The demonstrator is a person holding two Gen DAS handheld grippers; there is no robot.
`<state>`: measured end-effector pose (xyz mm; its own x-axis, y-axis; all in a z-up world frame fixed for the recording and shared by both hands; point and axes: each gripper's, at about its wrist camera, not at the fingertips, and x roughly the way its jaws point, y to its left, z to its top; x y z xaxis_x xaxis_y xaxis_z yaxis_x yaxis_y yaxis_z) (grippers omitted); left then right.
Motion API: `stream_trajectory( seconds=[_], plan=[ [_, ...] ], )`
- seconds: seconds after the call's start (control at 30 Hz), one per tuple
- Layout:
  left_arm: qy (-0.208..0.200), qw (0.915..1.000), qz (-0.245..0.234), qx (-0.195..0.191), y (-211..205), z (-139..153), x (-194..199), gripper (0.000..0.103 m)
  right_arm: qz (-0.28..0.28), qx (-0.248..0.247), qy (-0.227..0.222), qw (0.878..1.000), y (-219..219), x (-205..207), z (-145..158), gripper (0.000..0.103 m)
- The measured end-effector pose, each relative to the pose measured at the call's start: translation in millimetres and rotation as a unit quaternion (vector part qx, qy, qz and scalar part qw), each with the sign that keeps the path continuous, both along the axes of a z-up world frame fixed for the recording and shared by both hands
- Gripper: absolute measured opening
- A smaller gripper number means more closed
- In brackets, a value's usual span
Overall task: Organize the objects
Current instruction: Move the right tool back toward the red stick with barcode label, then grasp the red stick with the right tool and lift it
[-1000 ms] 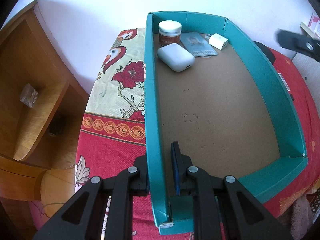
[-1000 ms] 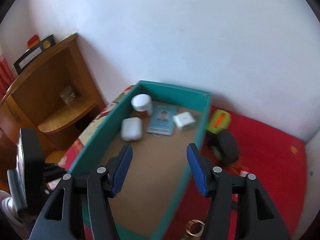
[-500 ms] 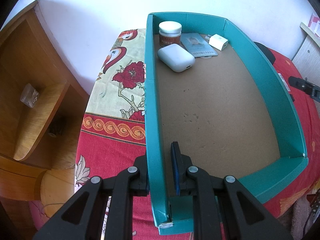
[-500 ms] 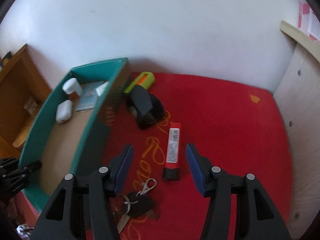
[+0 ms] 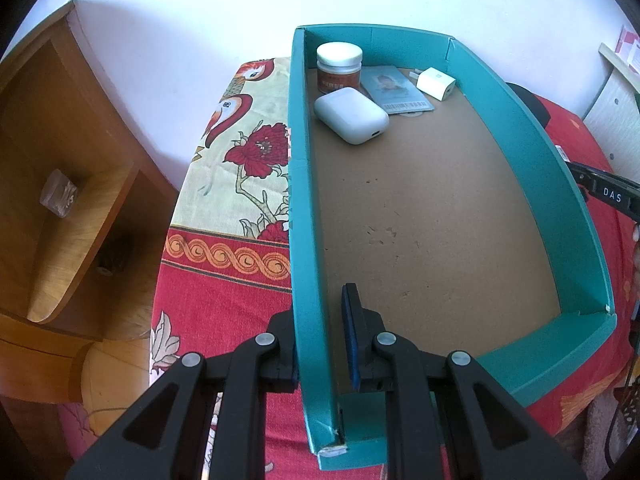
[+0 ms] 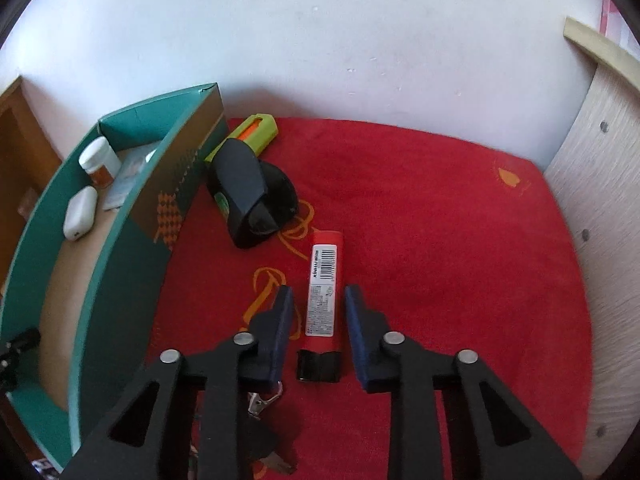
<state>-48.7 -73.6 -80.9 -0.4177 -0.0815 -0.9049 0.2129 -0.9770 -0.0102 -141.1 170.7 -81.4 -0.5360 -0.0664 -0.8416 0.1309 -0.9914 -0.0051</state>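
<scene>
The right hand-held gripper (image 6: 316, 320) had come down over the red glue stick (image 6: 322, 304) lying on the red cloth of the counter (image 6: 440, 240), its jaws just closing in — a blue pad on either side of the tube, a sliver of cloth visible between each pad and the plastic, so not yet pressing. The stick looked light, stiff and smooth; I judged it apt to roll or squirt out if pinched near the black cap (image 6: 319, 366), so the labelled middle seemed the better hold. The left hand-held gripper (image 5: 320, 344) was clamped on the side wall of the teal box (image 5: 304, 200), steadying it — inside stood a white-lidded jar (image 5: 339, 66), an earbud case (image 5: 351, 114), a card (image 5: 396, 90) and a charger (image 5: 436, 83).
</scene>
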Motion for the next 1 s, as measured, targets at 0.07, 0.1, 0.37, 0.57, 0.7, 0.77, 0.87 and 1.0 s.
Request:
stream_trajectory(
  seconds=[0.07,0.1,0.37,0.57,0.7,0.77,0.87,1.0],
  plan=[
    [0.0,1.0,0.0,0.0,0.1,-0.5,-0.4,0.014,-0.001,-0.005,-0.005,1.0,2.5,1.5,0.7,0.021],
    [0.0,1.0,0.0,0.0,0.1,-0.6,-0.5,0.014,-0.002,-0.007,-0.01,1.0,4.6,2.6,1.4,0.021],
    [0.0,1.0,0.001,0.0,0.3,-0.7,-0.8,0.014,-0.003,-0.007,-0.013,1.0,9.6,17.2,3.7,0.021],
    [0.0,1.0,0.002,0.0,0.5,-0.9,-1.3,0.014,0.001,-0.01,-0.012,1.0,9.2,11.8,1.8,0.021],
    [0.0,1.0,0.003,0.0,0.6,-1.0,-1.6,0.014,0.001,-0.011,-0.013,1.0,7.2,9.1,2.3,0.022],
    [0.0,1.0,0.003,0.0,0.6,-1.0,-1.7,0.014,0.003,-0.012,-0.016,1.0,6.4,7.7,2.5,0.022],
    [0.0,1.0,0.007,0.001,0.4,-1.0,-1.6,0.014,0.002,-0.017,-0.016,1.0,8.1,7.0,2.6,0.022],
    [0.0,1.0,0.007,0.0,0.3,-1.0,-1.6,0.014,0.001,-0.016,-0.006,1.0,8.0,8.5,1.0,0.022]
  ],
)
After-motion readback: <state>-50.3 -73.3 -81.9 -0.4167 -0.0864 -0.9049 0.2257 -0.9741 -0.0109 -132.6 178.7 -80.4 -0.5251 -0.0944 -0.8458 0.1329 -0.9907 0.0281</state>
